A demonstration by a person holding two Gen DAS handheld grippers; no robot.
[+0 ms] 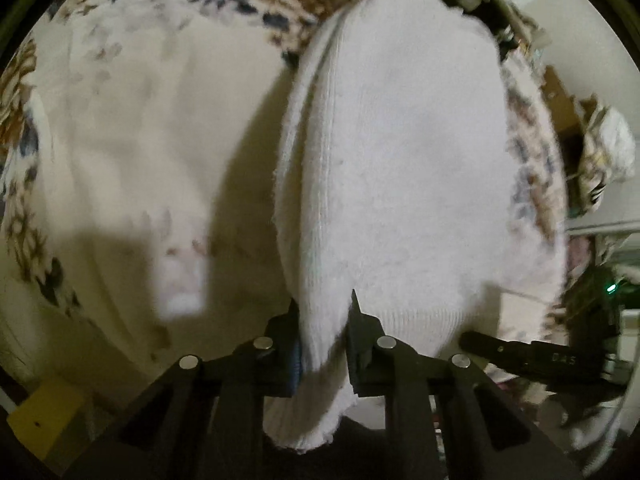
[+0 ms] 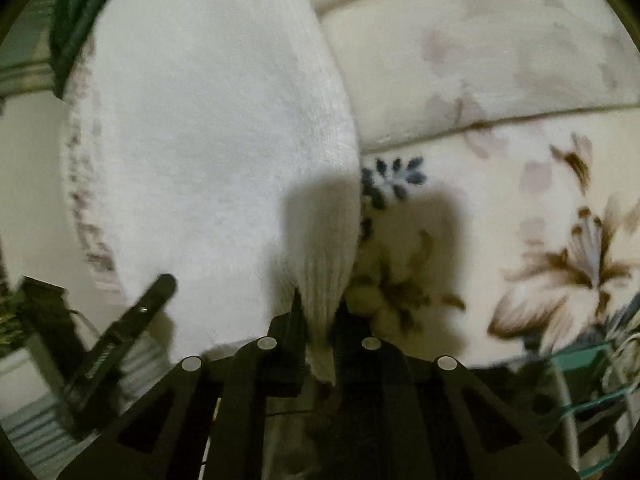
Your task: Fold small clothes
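Tongs first: the left tongs [image 1: 324,344] are clamped on one edge of a small white ribbed-knit garment [image 1: 400,168], and the right tongs [image 2: 320,340] are pinched on a gathered ribbed edge of the same garment [image 2: 208,140], so both hands hold it at once. In each wrist view the cloth runs straight away from the jaws, its long axis lying along the fingers and pointing forward, broad in the middle and narrowing toward the far end. It appears lifted clear of the cream floral bedspread [image 1: 140,128], which lies behind it and catches its shadow, though blur makes the gap hard to judge. Each view also shows the other tool's black finger just beside the cloth, so the two grips sit near each other on the same end. Neither hand looks nearer; the fold likely turns on carrying this held end forward over the far end.
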